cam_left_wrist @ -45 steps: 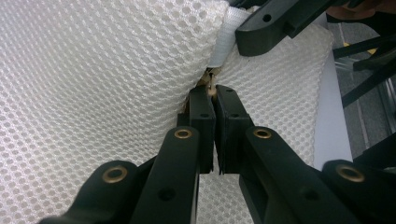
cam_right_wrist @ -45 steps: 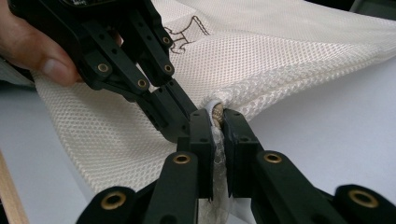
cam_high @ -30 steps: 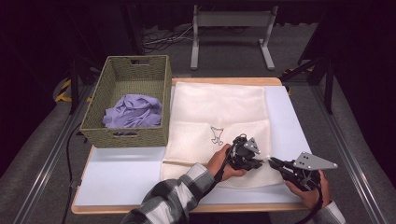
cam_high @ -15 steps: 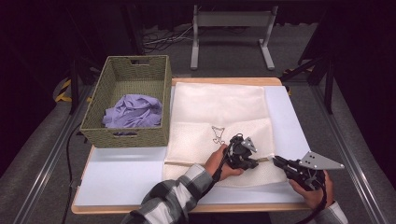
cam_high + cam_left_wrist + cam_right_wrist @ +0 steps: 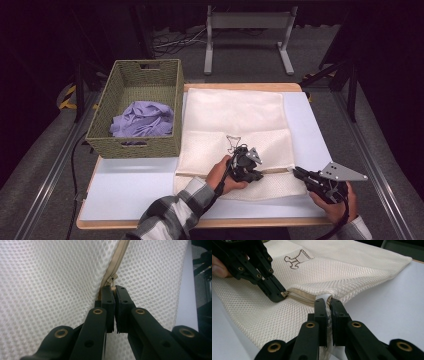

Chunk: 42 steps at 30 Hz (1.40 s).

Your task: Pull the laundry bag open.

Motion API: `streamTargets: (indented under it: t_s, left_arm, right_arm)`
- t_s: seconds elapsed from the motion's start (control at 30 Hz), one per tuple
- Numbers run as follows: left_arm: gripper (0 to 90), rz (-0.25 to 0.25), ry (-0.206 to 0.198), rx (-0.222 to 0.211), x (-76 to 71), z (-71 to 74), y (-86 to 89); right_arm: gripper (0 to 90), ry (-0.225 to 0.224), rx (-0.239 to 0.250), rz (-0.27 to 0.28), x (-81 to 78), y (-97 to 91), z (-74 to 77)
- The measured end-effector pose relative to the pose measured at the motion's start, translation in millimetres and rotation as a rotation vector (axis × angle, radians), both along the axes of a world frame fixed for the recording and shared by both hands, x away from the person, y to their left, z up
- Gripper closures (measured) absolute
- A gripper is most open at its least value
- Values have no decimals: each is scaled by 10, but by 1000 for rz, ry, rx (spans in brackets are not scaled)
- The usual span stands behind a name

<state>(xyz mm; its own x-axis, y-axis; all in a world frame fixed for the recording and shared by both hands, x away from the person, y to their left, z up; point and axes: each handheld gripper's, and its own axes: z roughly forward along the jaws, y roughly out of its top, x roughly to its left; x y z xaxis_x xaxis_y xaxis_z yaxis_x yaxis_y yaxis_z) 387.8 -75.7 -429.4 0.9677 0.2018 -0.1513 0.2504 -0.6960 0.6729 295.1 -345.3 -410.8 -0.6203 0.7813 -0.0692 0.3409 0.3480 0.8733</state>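
A cream mesh bag lies flat on the table with a small outline drawing on it. A tan zipper runs along its near part. My left gripper is shut on the zipper pull, the jaws pressed together around it. My right gripper is shut on the bag's edge at the zipper's right end. The left gripper shows in the right gripper view a short way along the zipper, and the tape between the two grippers lies parted.
A woven basket with a crumpled purple cloth stands at the table's left, touching the bag's side. A bare white tabletop lies in front of it. A metal stand sits on the floor behind the table.
My left gripper has slid left along the zipper line, away from the right gripper, so the gap between them has grown. The right gripper has stayed put.
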Motion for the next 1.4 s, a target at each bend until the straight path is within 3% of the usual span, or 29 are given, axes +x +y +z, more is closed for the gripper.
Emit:
streamTargets:
  t_s: [0.13, 0.23, 0.33, 0.43, 0.57, 0.83, 1.07, 1.2, 1.23, 1.4]
  left_arm:
    - [871, 6, -10, 26, -35, 9, 154]
    - [871, 24, 7, 14, -41, 7, 267]
    - [870, 27, -14, 22, -66, 4, 349]
    - [870, 36, -1, 4, -82, 24, 440]
    - [871, 33, -9, 9, -102, 10, 495]
    - [871, 51, 28, -8, -80, -31, 606]
    - [871, 39, 28, 0, -76, -39, 648]
    - [871, 48, 10, 38, -64, -67, 663]
    - [871, 51, 21, 45, -63, -73, 682]
    - [872, 68, 9, 46, -59, -42, 799]
  right_arm:
    - [852, 11, -4, 0, 15, 9, -12]
    - [852, 21, -9, -3, 24, 20, -21]
    - [852, 33, -17, 3, 30, 38, -38]
    - [852, 47, -17, 13, 42, 69, -53]
    - [852, 50, -37, 12, 35, 112, -61]
    - [852, 57, -35, 4, 48, 106, -74]
    - [852, 46, -57, 3, 44, 117, -74]
    - [852, 43, -75, -1, 42, 126, -75]
    - [852, 44, -82, -9, 40, 117, -80]
    - [852, 45, -69, -17, 40, 87, -79]
